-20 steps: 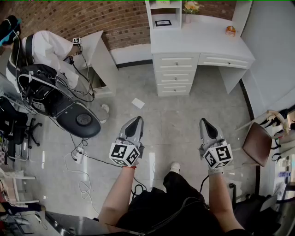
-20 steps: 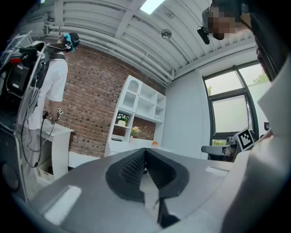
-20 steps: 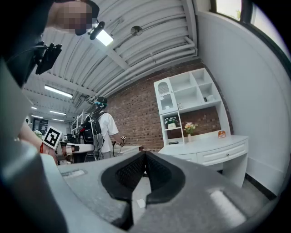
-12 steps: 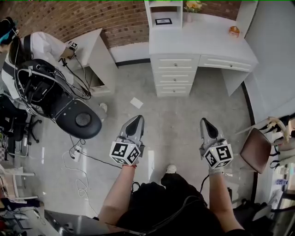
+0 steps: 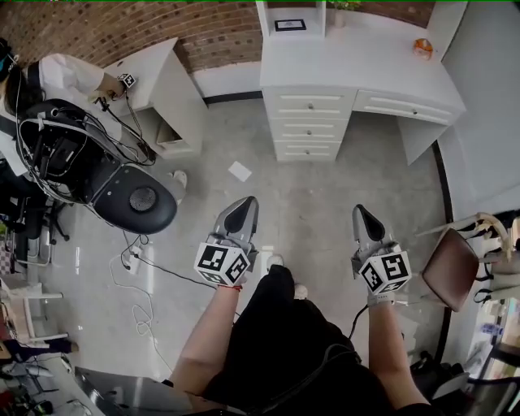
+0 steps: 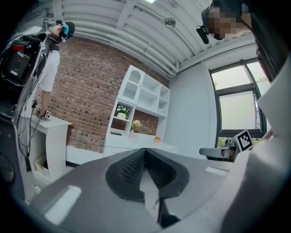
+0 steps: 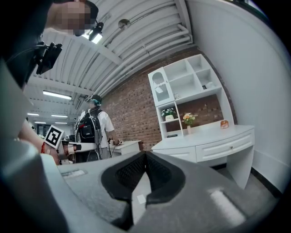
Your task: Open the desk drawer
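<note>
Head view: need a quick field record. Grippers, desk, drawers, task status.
left gripper: shut, empty, held above floor
right gripper: shut, empty, held above floor
desk: white, ahead by brick wall, apart from both grippers
drawers: all closed
task: not yet begun, no drawer touched
bystander: at side table, far left

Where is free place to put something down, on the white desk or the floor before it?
The desk top is bare across its middle, between the picture frame at the back and the orange object near the right end. The floor before the drawers is open, except one paper scrap. The left side is crowded: a black chair and cables.
</note>
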